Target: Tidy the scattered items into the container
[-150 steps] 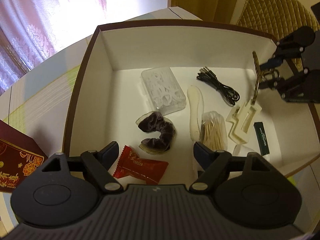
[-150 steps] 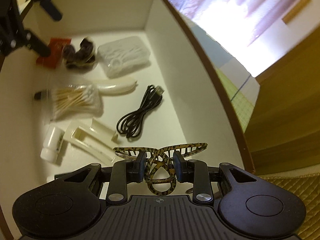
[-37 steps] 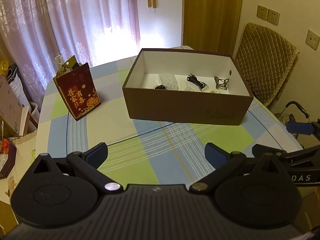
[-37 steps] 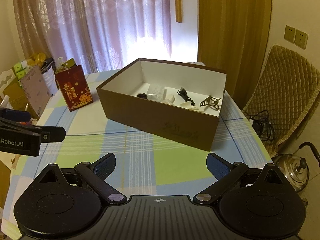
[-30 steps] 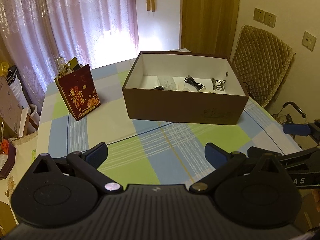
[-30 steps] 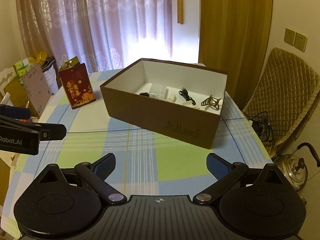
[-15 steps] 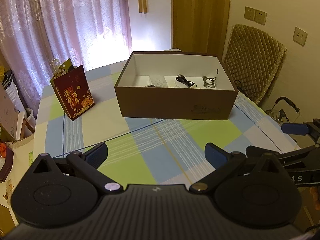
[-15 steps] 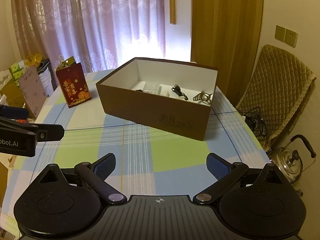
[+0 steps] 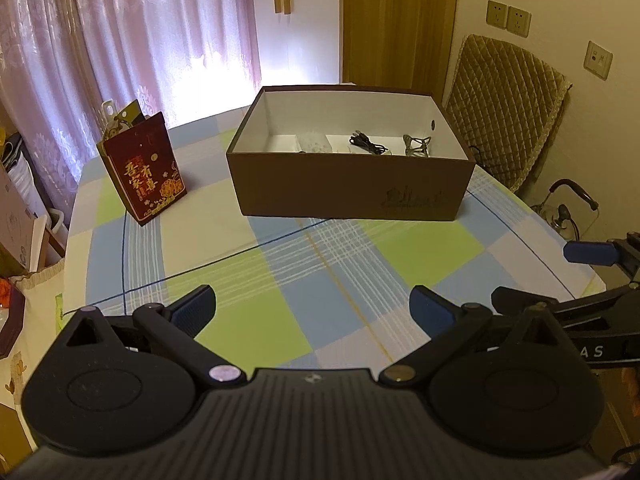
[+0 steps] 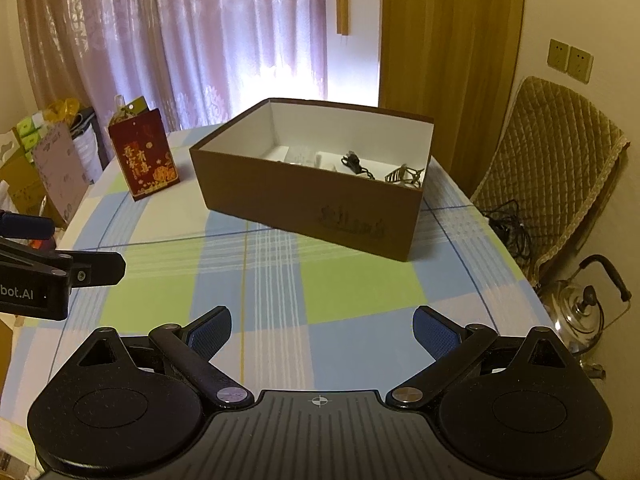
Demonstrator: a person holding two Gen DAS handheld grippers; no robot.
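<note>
A brown cardboard box (image 9: 348,184) (image 10: 304,204) with a white inside stands on the far half of the checked table. Inside it I make out a black cable (image 9: 366,144) (image 10: 356,165), a patterned hair claw (image 9: 416,146) (image 10: 404,176) and a clear plastic case (image 9: 314,143); the near wall hides the other contents. My left gripper (image 9: 312,308) hangs open and empty over the near part of the table, well back from the box. My right gripper (image 10: 322,330) is open and empty too, equally far back. Each gripper shows at the edge of the other's view.
A red gift bag (image 9: 140,168) (image 10: 144,156) stands left of the box. A quilted chair (image 9: 504,120) (image 10: 556,160) is at the right, a metal kettle (image 10: 584,308) on the floor beside it. Curtains and clutter (image 10: 48,160) lie beyond the left edge.
Both grippers have pulled back from the box and stayed open. Five seconds ago the right gripper held the hair claw over the box; the claw now lies inside.
</note>
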